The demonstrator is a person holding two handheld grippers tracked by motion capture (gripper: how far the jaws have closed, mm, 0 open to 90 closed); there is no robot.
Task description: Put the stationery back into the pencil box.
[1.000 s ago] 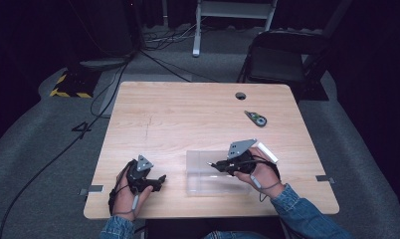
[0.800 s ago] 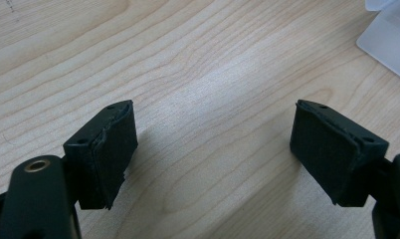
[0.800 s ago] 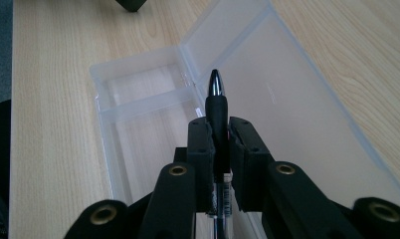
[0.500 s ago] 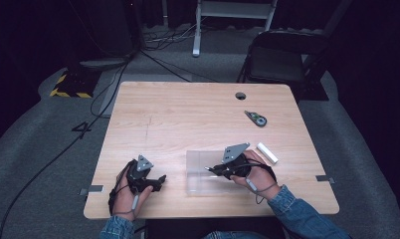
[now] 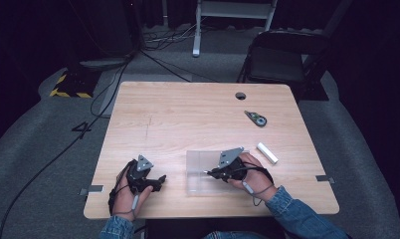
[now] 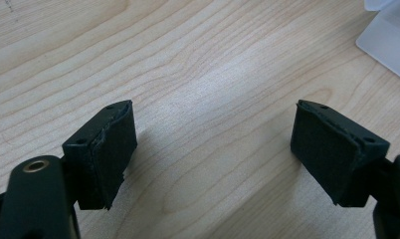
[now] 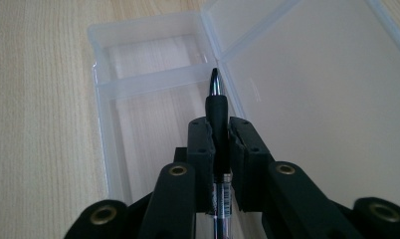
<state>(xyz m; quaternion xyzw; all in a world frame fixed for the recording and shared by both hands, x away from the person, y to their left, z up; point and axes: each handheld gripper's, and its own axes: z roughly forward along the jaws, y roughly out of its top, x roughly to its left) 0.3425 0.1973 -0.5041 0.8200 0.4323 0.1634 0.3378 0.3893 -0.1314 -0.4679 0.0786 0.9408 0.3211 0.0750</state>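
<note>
The right hand-held gripper (image 7: 219, 134) is clamped on a pen (image 7: 217, 102), holding it over the open clear plastic box (image 7: 153, 74) on the counter (image 5: 188, 114), tip toward the box's hinge. The left hand-held gripper (image 6: 213, 149) rests on the counter left of the box, jaws apart with nothing between them.

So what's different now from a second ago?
The right gripper, shut on a pen, has swung left from beside the white stick to over the open clear box, its tip aimed into the tray. The left gripper stayed put, jaws open on bare table; the small tool and stick haven't moved.
</note>
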